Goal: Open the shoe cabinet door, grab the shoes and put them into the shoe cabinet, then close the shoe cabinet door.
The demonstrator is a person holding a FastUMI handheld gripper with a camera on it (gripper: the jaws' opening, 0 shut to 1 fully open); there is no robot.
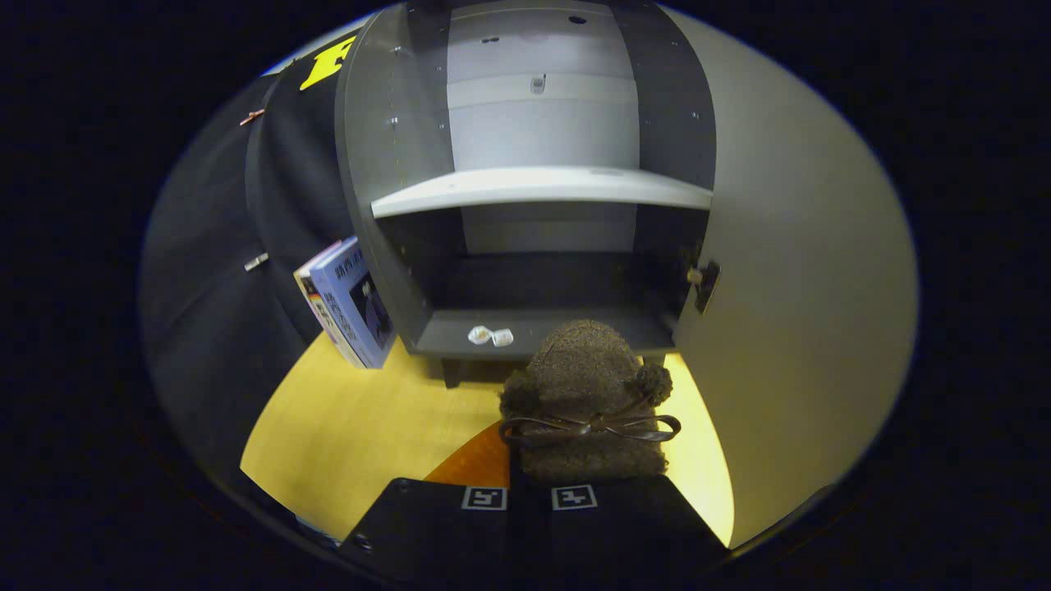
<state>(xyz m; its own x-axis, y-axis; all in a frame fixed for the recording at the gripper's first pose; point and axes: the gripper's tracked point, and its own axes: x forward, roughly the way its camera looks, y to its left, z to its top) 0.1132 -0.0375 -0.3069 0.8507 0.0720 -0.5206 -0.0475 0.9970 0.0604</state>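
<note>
Your door [805, 312] was already swung wide to the right, so the first step was done — the cabinet [525, 205] stood open ahead of you, with a pale shelf [538, 187] across its middle and a dark lower bay beneath it.

Your claw [530, 498] was clenched on the shoe [587, 402], a fuzzy brown one with a thin bow and a pompom. The fingers sat close together with the shoe's near end caught between them, and the rest of it stuck out just ahead of them, toe pointing into the cabinet. The shoe hung over the yellow floor [361, 419], its far tip level with the cabinet's front lip, right of centre and near the door hinge — not yet inside.

Two small white bits [490, 336] lay on the floor of the lower bay, and books [349, 300] leaned against the cabinet's left wall.

By my reading you were mid-carry. Left to do: push the shoe into the lower bay, let go, back out, and shut the door. I could not tell whether more shoes were waiting.
</note>
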